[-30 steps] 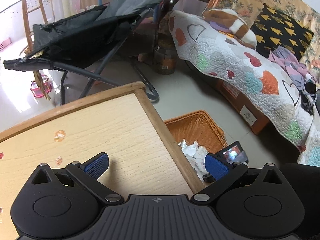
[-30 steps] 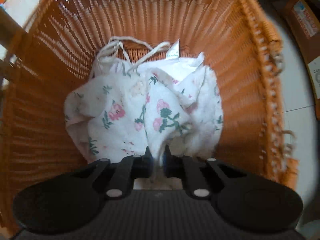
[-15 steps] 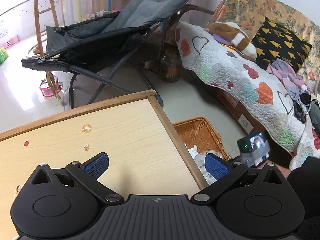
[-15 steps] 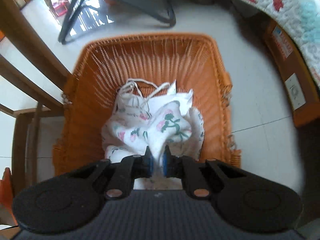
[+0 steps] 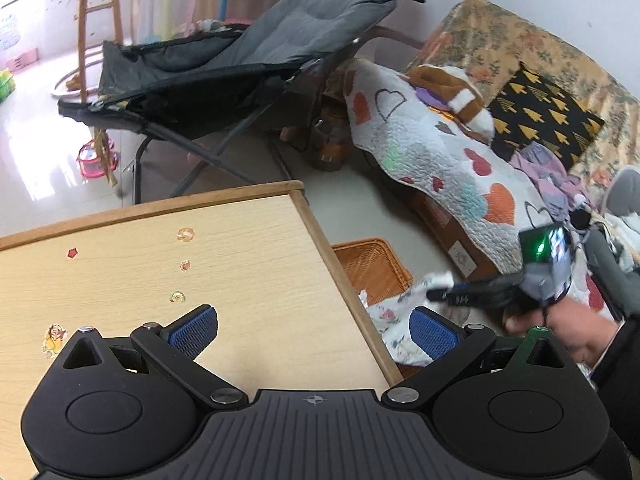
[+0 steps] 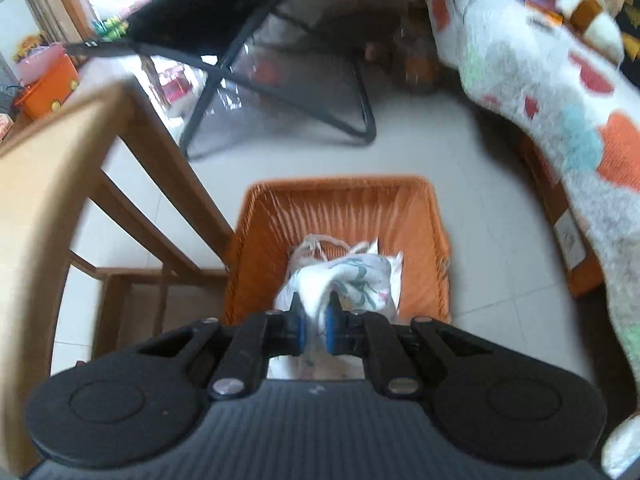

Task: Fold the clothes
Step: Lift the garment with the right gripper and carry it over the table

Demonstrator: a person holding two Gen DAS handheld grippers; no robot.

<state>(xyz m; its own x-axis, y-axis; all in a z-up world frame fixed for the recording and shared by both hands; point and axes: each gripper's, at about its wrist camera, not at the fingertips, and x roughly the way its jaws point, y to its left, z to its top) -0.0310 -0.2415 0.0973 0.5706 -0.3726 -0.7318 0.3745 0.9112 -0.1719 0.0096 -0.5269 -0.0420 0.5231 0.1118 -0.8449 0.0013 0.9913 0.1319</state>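
right gripper (image 6: 314, 320) clamped floral garment (image 6: 352, 276), lifted clear of basket (image 6: 424, 216) at 12 o'clock | left gripper (image 5: 314, 330) wide open, empty, over table (image 5: 240, 264) | next: spread for folding

The basket (image 6: 344, 216) sits on the floor (image 6: 488, 184) just right of the table (image 5: 160, 264).

A lived-in home living room: a sofa (image 5: 532, 60) under a heart-patterned quilt (image 5: 432, 152), a folding recliner (image 5: 240, 68), a wooden stool (image 5: 98, 12) far left, toys on tiled floor (image 5: 44, 160).
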